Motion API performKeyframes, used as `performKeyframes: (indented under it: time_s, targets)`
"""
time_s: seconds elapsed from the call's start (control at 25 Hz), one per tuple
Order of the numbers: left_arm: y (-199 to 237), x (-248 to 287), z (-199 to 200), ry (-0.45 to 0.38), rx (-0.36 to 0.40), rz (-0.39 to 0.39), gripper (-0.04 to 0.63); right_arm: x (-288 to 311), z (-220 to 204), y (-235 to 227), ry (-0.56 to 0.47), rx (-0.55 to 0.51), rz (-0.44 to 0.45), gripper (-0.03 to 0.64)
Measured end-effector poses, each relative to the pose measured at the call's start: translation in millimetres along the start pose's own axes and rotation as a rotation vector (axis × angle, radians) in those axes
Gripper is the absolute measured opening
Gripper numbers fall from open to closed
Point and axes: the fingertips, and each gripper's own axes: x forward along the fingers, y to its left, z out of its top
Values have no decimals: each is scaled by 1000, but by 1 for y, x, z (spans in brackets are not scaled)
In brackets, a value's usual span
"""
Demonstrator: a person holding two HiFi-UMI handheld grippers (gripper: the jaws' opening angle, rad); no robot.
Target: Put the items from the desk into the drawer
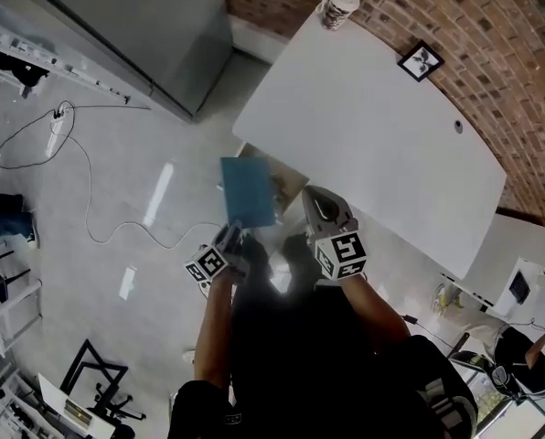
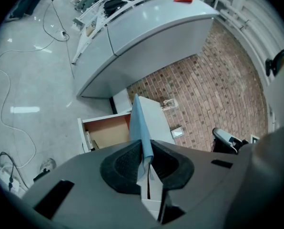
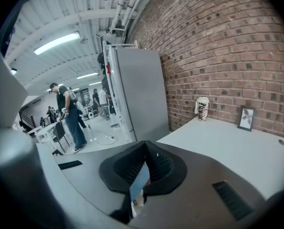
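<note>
Jaws of your left tongs (image 2: 145,151) stand only a narrow slit apart, clamped on one edge of the blue folder (image 2: 138,120). The folder sticks out ahead of them and shows edge-on in the left gripper view. From your head view, the folder is held in the air just off the near edge of the white desk (image 1: 373,126), above the open drawer (image 2: 108,130) with its brown inside. Something pale lies along the drawer's left wall, too small to tell what. Your right tongs (image 3: 146,162) sit just beside the left ones, to the right of the folder and apart from it, jaws pressed together at the tips. On the desk top, well apart from both tongs, a paper cup (image 1: 338,7) stands at the far corner and a small picture frame (image 1: 421,60) stands near the brick wall (image 1: 492,26)
</note>
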Motion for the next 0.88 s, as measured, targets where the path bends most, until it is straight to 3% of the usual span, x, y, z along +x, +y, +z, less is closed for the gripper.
performKeyframes:
  time_s: [0.32, 0.88]
  targets:
    - [58, 36, -21, 73, -27, 57, 43, 20, -22, 10, 22, -5, 31, 2]
    - [127, 91, -56, 174, -61, 107, 43, 29, -59, 3, 80, 24, 11, 2]
